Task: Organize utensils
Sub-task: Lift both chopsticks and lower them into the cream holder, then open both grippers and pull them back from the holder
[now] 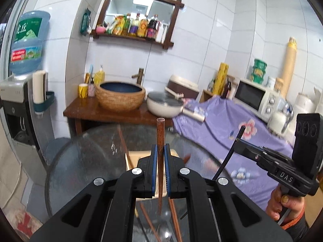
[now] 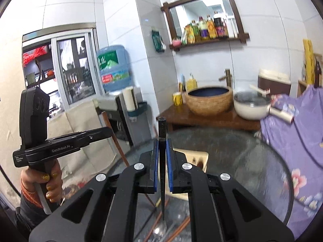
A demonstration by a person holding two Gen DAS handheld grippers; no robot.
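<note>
in the left wrist view the left tongs [image 1: 160, 153] are pinching a brown wooden chopstick [image 1: 160, 141] between the blue pads [image 1: 154, 169]. it stands nearly upright in the middle of the frame, its square end up and its thin tip hanging low, above the round glass counter [image 1: 84, 161]. more wooden chopsticks [image 1: 149, 221] lie on the glass at the bottom centre, seen between the black arms of the tool. at the right edge of this frame the right tongs [image 1: 239, 148] show from the side, closed on a black handle [image 1: 232, 151] that leans up to the left.

in the right wrist view this is a black-handled spoon [image 2: 162, 161] — the right tongs [image 2: 162, 151] pinch its handle, and the metal bowl of the spoon [image 2: 159, 230] hangs at the bottom centre, over the utensils on the glass; whether it touches them i cannot tell. a hand with gold nail polish [image 2: 48, 183] grips the other tool at the lower left.
</note>
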